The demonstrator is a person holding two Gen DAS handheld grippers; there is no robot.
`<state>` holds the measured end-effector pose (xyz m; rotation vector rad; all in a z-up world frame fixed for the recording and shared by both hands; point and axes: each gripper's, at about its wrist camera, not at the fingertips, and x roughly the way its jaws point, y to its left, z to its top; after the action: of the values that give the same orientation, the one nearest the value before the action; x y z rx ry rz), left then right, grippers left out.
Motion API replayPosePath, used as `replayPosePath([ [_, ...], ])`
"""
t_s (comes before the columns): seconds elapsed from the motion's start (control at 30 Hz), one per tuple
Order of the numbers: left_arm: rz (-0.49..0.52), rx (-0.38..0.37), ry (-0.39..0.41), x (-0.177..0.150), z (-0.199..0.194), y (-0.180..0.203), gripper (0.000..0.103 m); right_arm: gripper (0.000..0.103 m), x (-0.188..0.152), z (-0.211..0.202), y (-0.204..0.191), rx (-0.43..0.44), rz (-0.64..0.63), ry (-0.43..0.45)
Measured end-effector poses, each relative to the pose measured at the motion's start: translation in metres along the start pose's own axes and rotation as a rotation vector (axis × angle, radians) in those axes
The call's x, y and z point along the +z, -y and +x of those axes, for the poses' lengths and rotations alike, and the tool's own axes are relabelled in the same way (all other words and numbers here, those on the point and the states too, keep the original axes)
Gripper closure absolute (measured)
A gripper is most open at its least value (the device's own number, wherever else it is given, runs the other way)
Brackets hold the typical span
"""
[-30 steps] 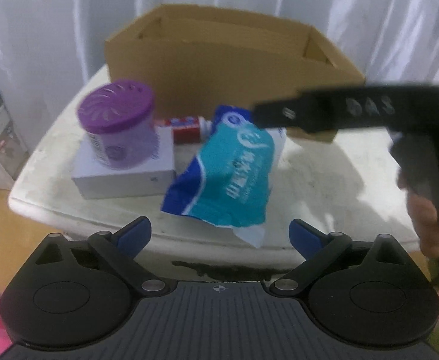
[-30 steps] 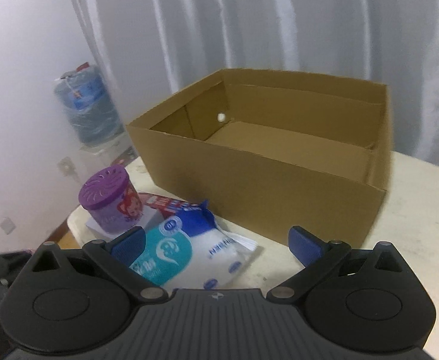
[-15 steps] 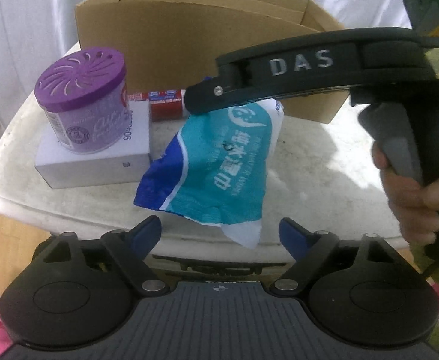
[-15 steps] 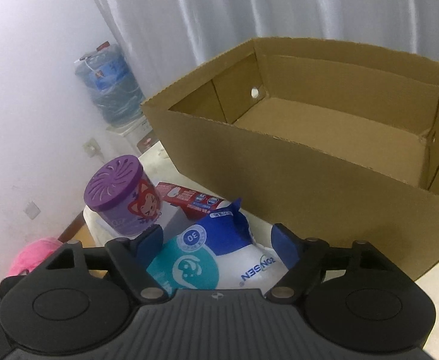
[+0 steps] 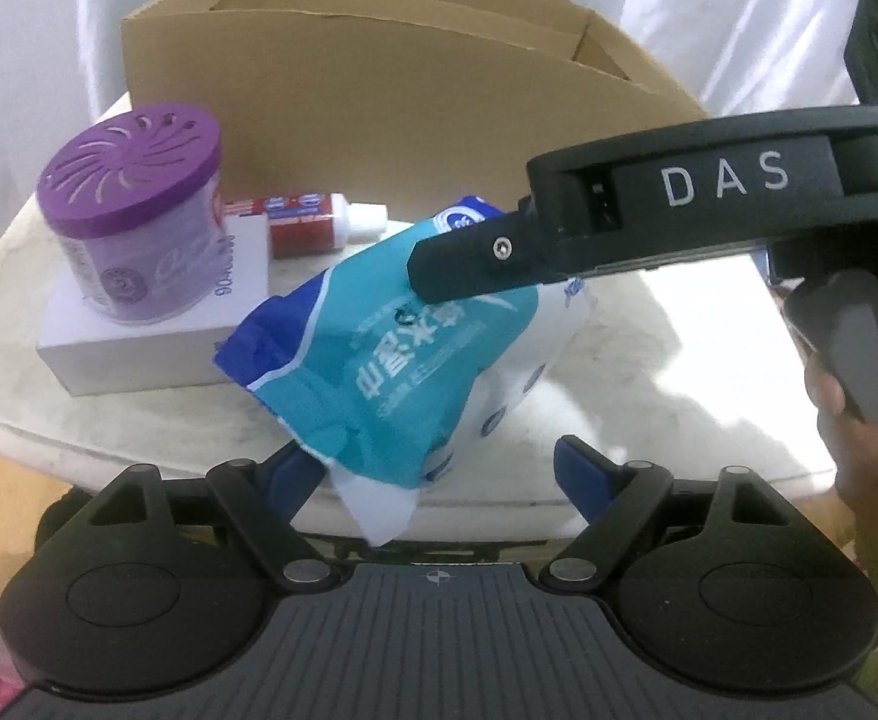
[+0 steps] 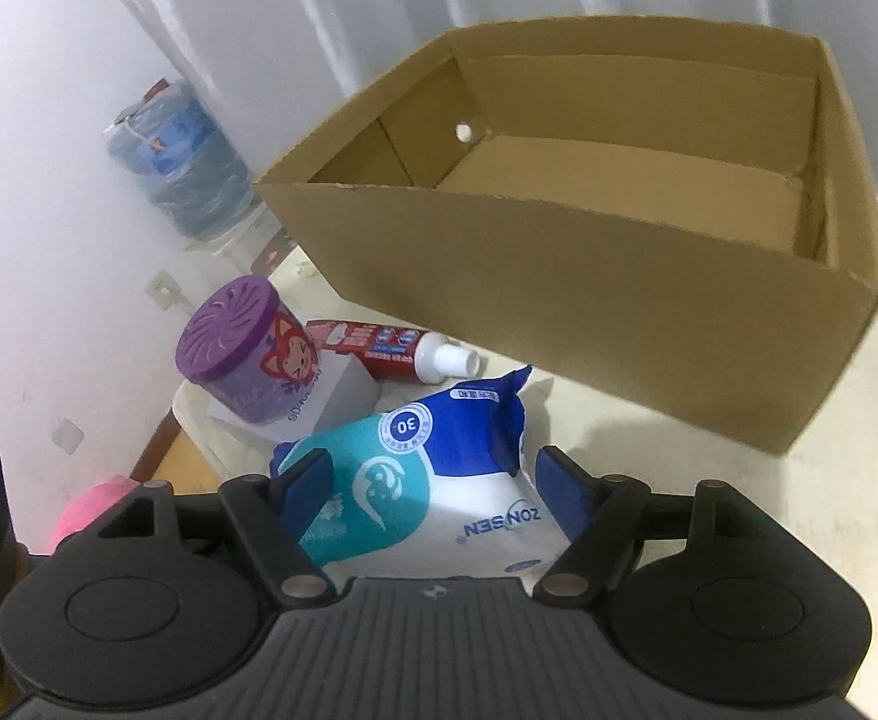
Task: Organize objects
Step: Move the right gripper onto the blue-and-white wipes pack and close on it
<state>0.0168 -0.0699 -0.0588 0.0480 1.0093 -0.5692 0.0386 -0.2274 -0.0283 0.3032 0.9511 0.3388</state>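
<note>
A teal and blue wipes pack (image 5: pixel 391 360) (image 6: pixel 415 480) lies near the front edge of a white table (image 5: pixel 679 360). My right gripper (image 6: pixel 427 474) straddles the pack's far end and its blue pads press on both sides. One black finger (image 5: pixel 469 258) of it crosses the left wrist view. My left gripper (image 5: pixel 439 468) is open at the table's edge. The pack's white near end hangs beside its left pad, with a gap to the right pad. An open cardboard box (image 5: pixel 379 120) (image 6: pixel 619 312) stands behind, with nothing seen inside.
A purple-lidded jar (image 5: pixel 133 210) (image 6: pixel 241 354) sits on a white carton (image 5: pixel 139 342) left of the pack. A red tube (image 5: pixel 307 222) (image 6: pixel 391 348) lies by the box wall. A hand (image 5: pixel 859 450) holds the right gripper. A water jug (image 6: pixel 181 162) stands beyond the table.
Both grippers' jaws have narrowed. The right gripper came down over the wipes pack and closed on it, and the pack now sits tilted. The left gripper moved closer to the table edge.
</note>
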Motion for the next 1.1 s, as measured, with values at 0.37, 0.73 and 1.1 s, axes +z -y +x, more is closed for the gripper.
replayPosePath([
  [0.37, 0.003, -0.022, 0.008, 0.004, 0.006, -0.002, 0.019, 0.025, 0.003, 0.003, 0.000, -0.001, 0.030, -0.022],
  [0.73, 0.027, -0.028, 0.013, 0.004, 0.004, 0.009, 0.018, 0.024, 0.003, 0.002, 0.003, 0.013, 0.043, -0.036],
  [1.1, 0.111, -0.081, 0.005, 0.002, 0.006, 0.038, 0.018, 0.022, -0.008, -0.015, 0.020, -0.012, 0.074, -0.027],
])
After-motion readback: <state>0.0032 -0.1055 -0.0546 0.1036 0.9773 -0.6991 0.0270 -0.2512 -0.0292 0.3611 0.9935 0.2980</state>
